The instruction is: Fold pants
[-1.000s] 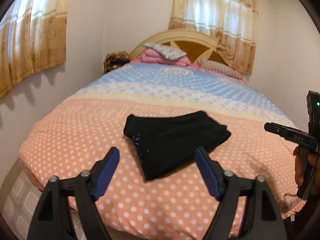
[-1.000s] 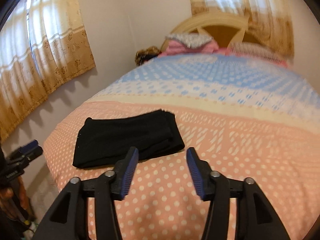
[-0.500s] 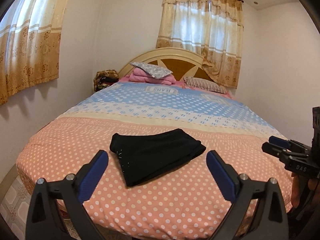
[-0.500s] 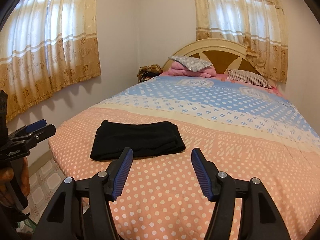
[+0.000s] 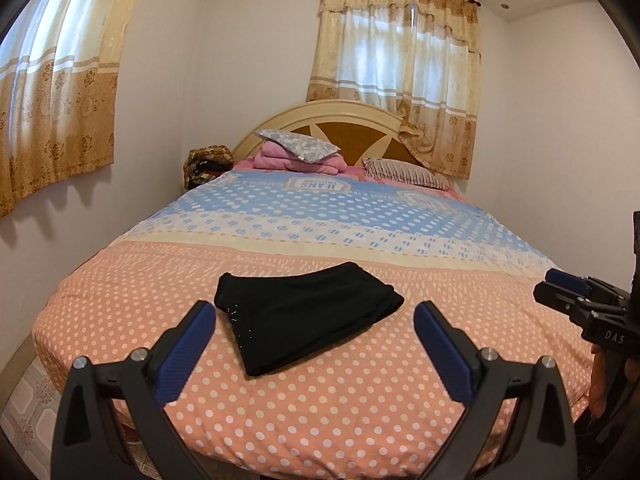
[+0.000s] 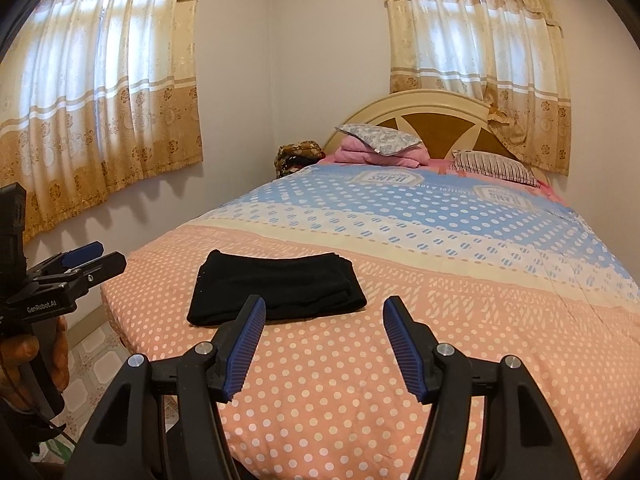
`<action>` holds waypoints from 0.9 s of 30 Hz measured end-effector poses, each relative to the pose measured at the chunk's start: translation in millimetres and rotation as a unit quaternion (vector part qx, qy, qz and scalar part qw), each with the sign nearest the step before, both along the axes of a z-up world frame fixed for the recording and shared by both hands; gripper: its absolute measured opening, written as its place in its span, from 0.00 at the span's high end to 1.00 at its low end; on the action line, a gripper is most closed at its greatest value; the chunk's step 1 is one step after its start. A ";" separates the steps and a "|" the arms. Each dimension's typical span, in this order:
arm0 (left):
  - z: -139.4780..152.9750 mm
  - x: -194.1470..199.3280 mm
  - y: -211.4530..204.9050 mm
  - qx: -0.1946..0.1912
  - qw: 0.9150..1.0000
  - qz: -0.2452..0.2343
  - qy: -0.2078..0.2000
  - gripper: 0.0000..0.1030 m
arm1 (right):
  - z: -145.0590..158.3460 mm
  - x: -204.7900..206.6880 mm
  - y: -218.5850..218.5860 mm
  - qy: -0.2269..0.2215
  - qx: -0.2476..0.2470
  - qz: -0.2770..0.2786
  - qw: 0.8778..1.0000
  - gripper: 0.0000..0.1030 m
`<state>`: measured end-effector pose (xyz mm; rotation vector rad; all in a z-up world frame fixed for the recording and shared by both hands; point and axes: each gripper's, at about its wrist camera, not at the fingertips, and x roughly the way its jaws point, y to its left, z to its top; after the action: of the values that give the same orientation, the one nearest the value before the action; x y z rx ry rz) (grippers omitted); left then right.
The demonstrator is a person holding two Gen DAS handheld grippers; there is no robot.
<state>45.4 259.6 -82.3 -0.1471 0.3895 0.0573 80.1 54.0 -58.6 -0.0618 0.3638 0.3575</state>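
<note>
Black pants (image 5: 304, 320) lie folded into a compact rectangle on the pink dotted end of the bed (image 5: 360, 408), near its front left corner. My left gripper (image 5: 314, 311) hovers in front of them, open wide, nothing between its blue pads. The right gripper (image 6: 325, 302) is also open and empty, held back from the pants (image 6: 276, 288), which sit just left of its line. Each gripper shows in the other's view: the right gripper (image 5: 560, 294) at the right edge, the left gripper (image 6: 94, 258) at the left edge. Neither touches the cloth.
The bedspread (image 6: 460, 248) turns blue toward the headboard (image 5: 352, 120). Pillows (image 5: 296, 146) and a pink folded blanket (image 5: 304, 164) sit at the head. A brown bag (image 5: 206, 162) stands beside the bed. Curtained windows (image 6: 100, 80) line two walls. Tiled floor (image 6: 100, 356) shows left of the bed.
Both grippers have pulled back and lifted away from the pants, so more of the room shows. The left jaws have spread wider. The pants lie still.
</note>
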 end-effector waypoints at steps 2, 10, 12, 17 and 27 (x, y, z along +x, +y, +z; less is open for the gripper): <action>-0.8 -0.4 0.1 -0.001 1.000 0.001 0.001 0.01 | -1.1 0.9 0.6 0.001 -0.001 0.000 1.000 0.39; -1.5 -0.7 -2.8 -0.002 1.000 0.000 0.003 0.01 | -0.5 -0.1 2.1 -0.004 0.001 0.001 1.000 0.39; -1.3 -0.7 -2.8 -0.002 1.000 0.000 0.002 0.01 | -0.2 -0.9 1.9 -0.006 0.003 0.002 1.000 0.39; -1.2 0.0 -2.0 -0.001 1.000 0.000 0.002 0.00 | 0.3 -2.2 1.6 -0.009 0.004 0.002 1.000 0.39; 4.0 -6.9 -7.5 0.006 1.000 0.018 -0.005 0.00 | -0.8 -3.2 2.1 -0.009 0.004 0.003 1.000 0.39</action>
<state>38.5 252.1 -78.4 -0.1415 0.3766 0.0937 76.9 56.1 -59.4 -0.0588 0.3452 0.3633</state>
